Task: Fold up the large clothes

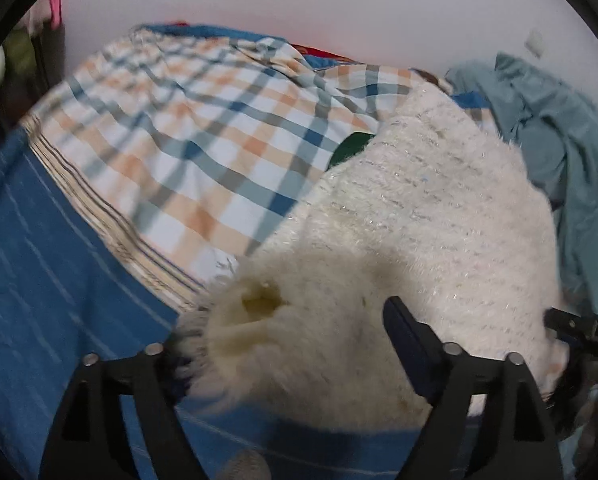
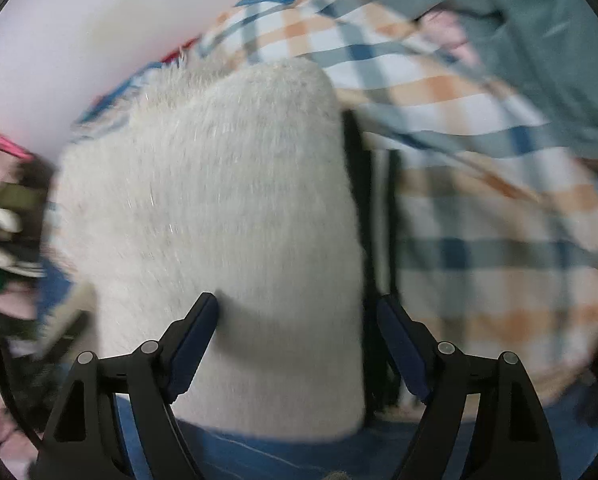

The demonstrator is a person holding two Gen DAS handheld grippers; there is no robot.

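Note:
A fluffy white sweater (image 1: 419,208) lies on the bed, reaching from the plaid quilt down to the blue sheet. Its near end, a rolled cuff with a hollow opening (image 1: 259,300), sits between the fingers of my left gripper (image 1: 299,320); the left finger is hidden behind the fluff and the jaws stand wide apart. In the right wrist view the sweater (image 2: 219,220) is a tall white block right in front of my right gripper (image 2: 297,312), whose jaws are open around its lower right edge. A dark strip (image 2: 363,200) shows along the sweater's right side.
A plaid orange, blue and white quilt (image 1: 187,128) covers the bed over a blue striped sheet (image 1: 39,280). A teal garment (image 1: 571,128) is heaped at the right by the white wall. A dark green patch (image 1: 351,146) peeks from under the sweater. Clutter (image 2: 7,220) stands at the left.

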